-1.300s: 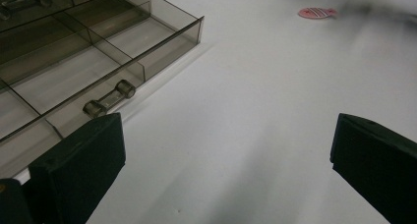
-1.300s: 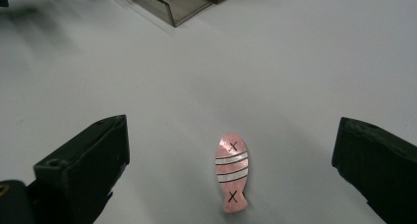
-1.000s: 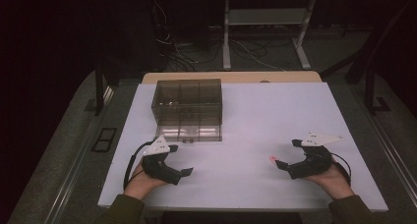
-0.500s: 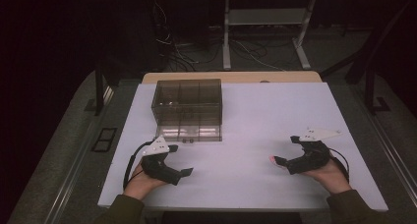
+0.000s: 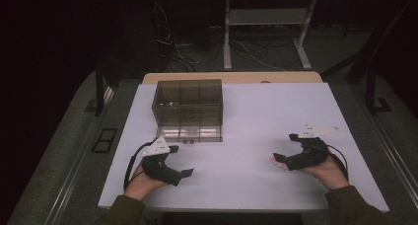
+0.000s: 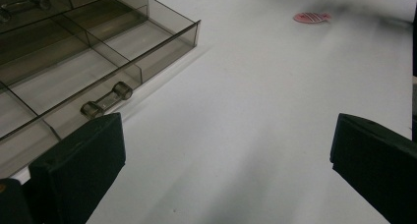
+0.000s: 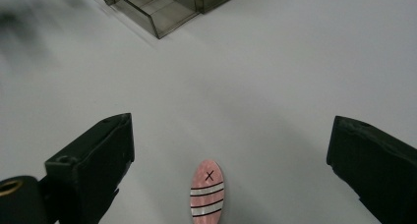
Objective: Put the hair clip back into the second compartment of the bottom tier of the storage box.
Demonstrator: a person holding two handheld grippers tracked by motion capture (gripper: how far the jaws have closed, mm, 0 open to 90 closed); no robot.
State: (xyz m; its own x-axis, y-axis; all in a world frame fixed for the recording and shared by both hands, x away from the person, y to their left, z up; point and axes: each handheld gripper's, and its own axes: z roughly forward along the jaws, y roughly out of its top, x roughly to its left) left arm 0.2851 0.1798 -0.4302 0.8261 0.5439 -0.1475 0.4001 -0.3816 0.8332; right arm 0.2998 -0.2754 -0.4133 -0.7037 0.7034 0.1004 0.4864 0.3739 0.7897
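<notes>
Fish pickup, approach step.
Right gripper (image 7: 231, 150) jaws wide open around pink fish (image 7: 207, 190) on table (image 5: 256, 116), near right; next close on it. Left gripper (image 6: 226, 170) open, empty, near drawer box (image 5: 187, 109).

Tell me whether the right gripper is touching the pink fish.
Apart. The right gripper view shows the fish lying between the right gripper's open jaws, white table on both sides.

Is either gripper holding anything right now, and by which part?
Nothing is held. Both the left gripper and right gripper are open; the pink striped fish-shaped piece lies untouched between the right jaws.
</notes>
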